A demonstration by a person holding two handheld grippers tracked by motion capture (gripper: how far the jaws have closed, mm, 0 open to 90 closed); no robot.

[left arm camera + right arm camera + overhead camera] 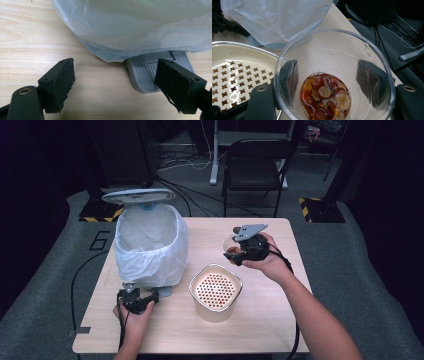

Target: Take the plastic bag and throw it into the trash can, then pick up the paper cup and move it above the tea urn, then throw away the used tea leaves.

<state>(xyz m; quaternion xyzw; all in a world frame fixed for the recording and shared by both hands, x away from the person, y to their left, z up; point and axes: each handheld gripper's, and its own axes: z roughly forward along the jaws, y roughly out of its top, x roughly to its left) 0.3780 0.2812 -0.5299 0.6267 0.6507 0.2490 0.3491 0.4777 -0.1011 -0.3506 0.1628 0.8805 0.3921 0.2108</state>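
Both grippers split the job: the left gripper [145, 299], jaws apart, rests by the pedal [152, 72], seemingly to keep the bin's lid [138, 196] raised. The right gripper [239, 251] clamps a clear cup [334, 82] of fruit leftovers upright, probably so nothing spills before reaching the strainer pot [215, 292].

Bin [150, 245] body hidden under its bag [140, 27]; pedal [147, 75] partly covered by bag, cut by a jaw; strainer pot [234, 72] cut off at left edge; cup [334, 75] base cropped; fruit pieces [324, 96] too small to identify.

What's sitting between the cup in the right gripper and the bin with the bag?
Only bare table top lies between the clear cup in the right gripper and the bagged bin, as the high view shows. The strainer container stands nearer the person, off that line.
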